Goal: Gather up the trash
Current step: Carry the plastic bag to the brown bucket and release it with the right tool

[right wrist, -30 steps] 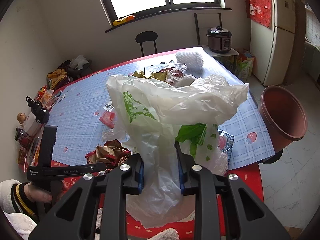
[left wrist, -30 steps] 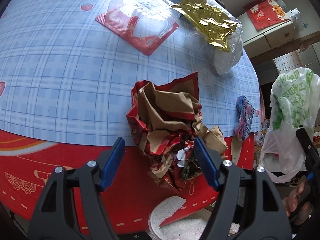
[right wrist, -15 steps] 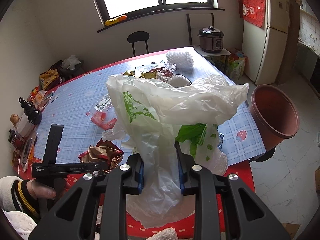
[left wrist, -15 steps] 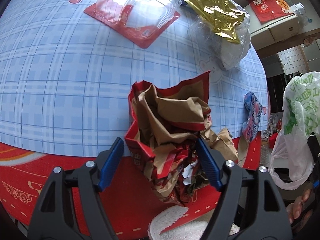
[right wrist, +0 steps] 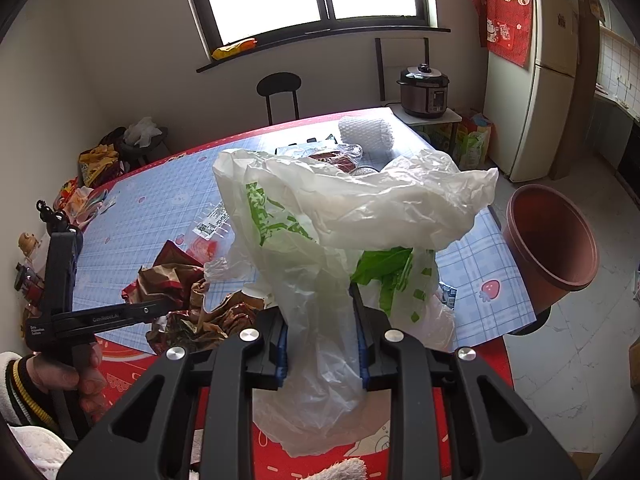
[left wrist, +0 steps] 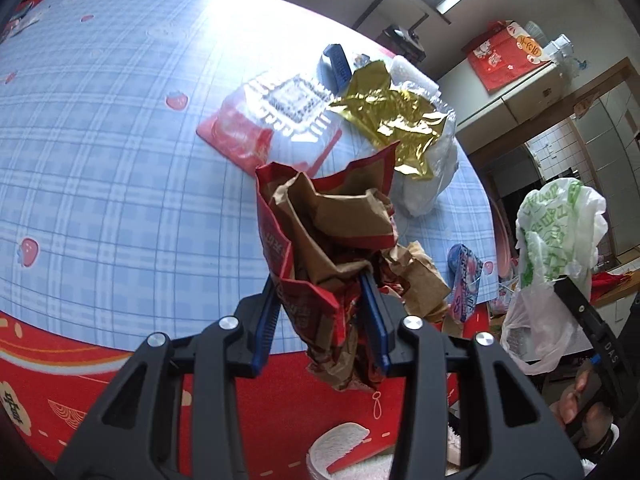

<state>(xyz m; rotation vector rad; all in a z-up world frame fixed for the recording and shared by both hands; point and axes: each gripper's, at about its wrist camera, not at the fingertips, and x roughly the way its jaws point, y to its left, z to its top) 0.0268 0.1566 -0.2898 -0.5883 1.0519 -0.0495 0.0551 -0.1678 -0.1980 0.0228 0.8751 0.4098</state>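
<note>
1. Your left gripper (left wrist: pixel 322 312) has just been closing, and its blue pads (left wrist: pixel 266 320) now pinch the crumpled red and brown paper wrapper (left wrist: pixel 332 240) between them.
2. The wrapper stands up out of the jaws, its open mouth above the pads and a ragged tail hanging below them, over the red border of the table (left wrist: pixel 100 160).
3. From the right wrist view, the wrapper (right wrist: pixel 180 292) sits at the table's near edge, just left of the bag, with your left gripper (right wrist: pixel 160 308) clamped across it.
4. Your right gripper (right wrist: pixel 322 336) is clamped on the white and green plastic bag (right wrist: pixel 340 208); the film is bunched between the pads, billowing above them and sagging below.
5. In the left wrist view the bag (left wrist: pixel 556 248) hangs off to the right, well apart from the wrapper.
6. Farther back on the blue check cloth lie a clear plastic tray on red card (left wrist: pixel 272 120), a gold foil wrapper (left wrist: pixel 392 116) and, near the right edge, a small blue and pink packet (left wrist: pixel 464 280).
</note>
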